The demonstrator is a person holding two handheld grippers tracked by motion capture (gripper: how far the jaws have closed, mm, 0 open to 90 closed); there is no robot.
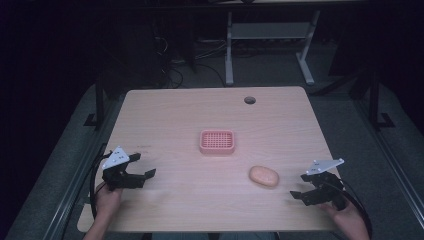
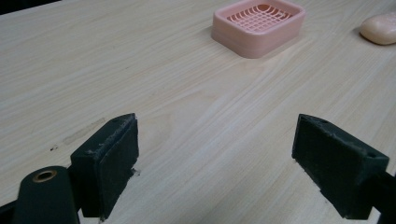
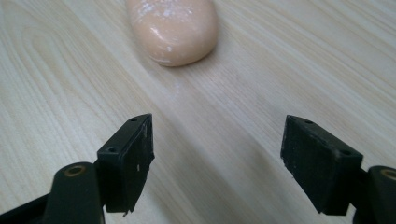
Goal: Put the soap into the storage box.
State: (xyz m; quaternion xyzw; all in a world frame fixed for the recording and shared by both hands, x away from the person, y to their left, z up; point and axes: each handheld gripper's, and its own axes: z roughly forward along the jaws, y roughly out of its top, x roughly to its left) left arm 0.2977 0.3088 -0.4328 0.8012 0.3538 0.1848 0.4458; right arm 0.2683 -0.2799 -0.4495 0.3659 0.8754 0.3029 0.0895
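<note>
Soap bar [image 1: 264, 176] lies btwn pink soap dish [image 1: 217, 142] & right gripper [image 1: 302, 187]; left gripper [image 1: 142, 165] apart; both spread, empty.

Soap dish [image 1: 217, 142] sits on the table [image 1: 165, 110] near centre. Soap bar [image 1: 264, 176] lies on the table, nearer the person and right of the dish, apart from it. Cable hole [image 1: 249, 100] at far edge.

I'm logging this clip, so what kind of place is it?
Probably a lab or office workspace, set up for recording. A light wooden table stands on grey carpet, the white metal legs of another desk and loose cables behind it, in a dim room.
</note>
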